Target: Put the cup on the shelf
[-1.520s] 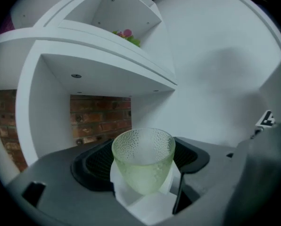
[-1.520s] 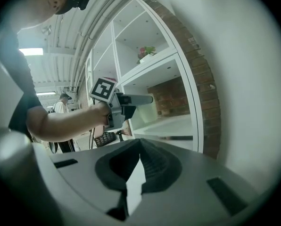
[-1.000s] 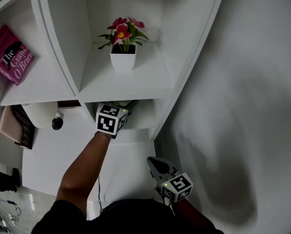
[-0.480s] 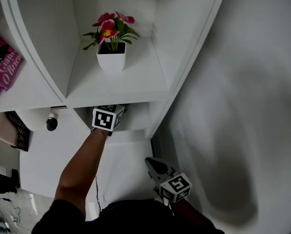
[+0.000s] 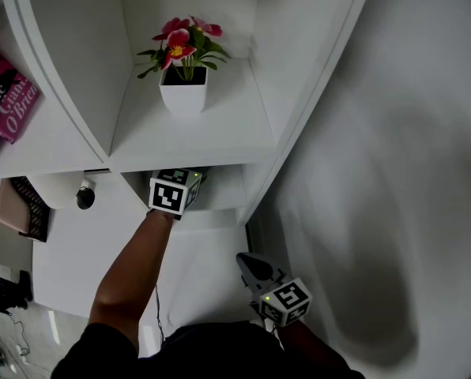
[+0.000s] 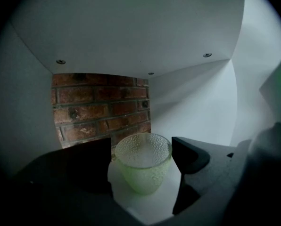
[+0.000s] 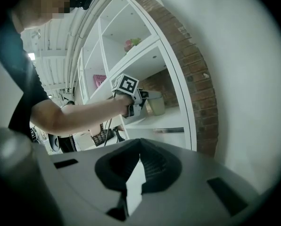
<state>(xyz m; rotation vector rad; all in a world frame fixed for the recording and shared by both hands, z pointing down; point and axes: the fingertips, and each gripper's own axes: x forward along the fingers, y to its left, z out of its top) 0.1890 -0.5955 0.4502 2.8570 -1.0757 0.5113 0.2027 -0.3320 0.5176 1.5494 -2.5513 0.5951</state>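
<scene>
A pale green dimpled glass cup (image 6: 143, 166) stands upright on the white floor of a lower shelf compartment (image 6: 145, 206), in front of a brick back wall. My left gripper (image 6: 141, 157) reaches into that compartment, and its dark jaws stand against the cup's two sides. In the head view only its marker cube (image 5: 172, 194) shows; the shelf board above hides the jaws and the cup. The right gripper view shows the cup (image 7: 157, 105) at the left gripper's tip. My right gripper (image 5: 249, 261) hangs low beside the shelf, shut with nothing in it.
A white pot with pink flowers (image 5: 183, 93) stands in the compartment above. A pink book (image 5: 6, 93) leans in the left compartment. A round white thing (image 5: 62, 189) and a brown basket (image 5: 18, 205) sit lower left. A plain white wall (image 5: 378, 172) runs along the right.
Over the last second my left gripper went a little deeper into the lower compartment. In the last half second it has barely moved. The right gripper has stayed put.
</scene>
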